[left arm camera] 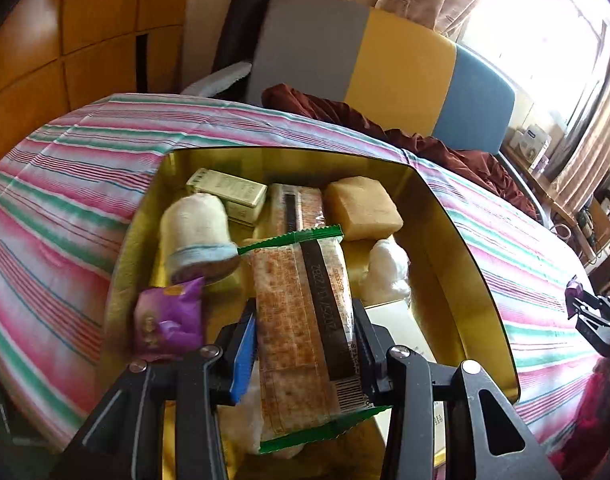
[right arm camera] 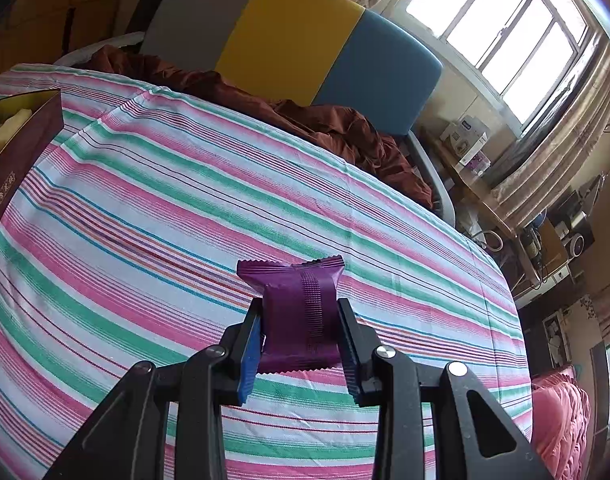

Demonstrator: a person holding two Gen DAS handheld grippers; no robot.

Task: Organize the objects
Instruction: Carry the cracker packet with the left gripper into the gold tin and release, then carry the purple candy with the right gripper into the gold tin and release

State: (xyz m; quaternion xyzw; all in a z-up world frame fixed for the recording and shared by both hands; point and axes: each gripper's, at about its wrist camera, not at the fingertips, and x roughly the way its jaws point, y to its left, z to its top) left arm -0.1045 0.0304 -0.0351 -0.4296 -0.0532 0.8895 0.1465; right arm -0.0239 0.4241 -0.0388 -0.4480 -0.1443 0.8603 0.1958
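Green-edged cracker pack (left arm camera: 305, 320) lengthwise, centre frame, over gold-lined box (left arm camera: 465, 240) of snacks. Purple sachet (right arm camera: 301, 316) upright, lower centre.

A bed (right arm camera: 185, 184) is covered by a striped sheet (left arm camera: 65, 168); a gold-lined box (left arm camera: 465, 216) and a crumpled maroon cloth (right arm camera: 325, 120) are laid on it.

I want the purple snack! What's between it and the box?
Only bare striped cloth separates the purple snack packet from the dark red box, shown in the right wrist view.
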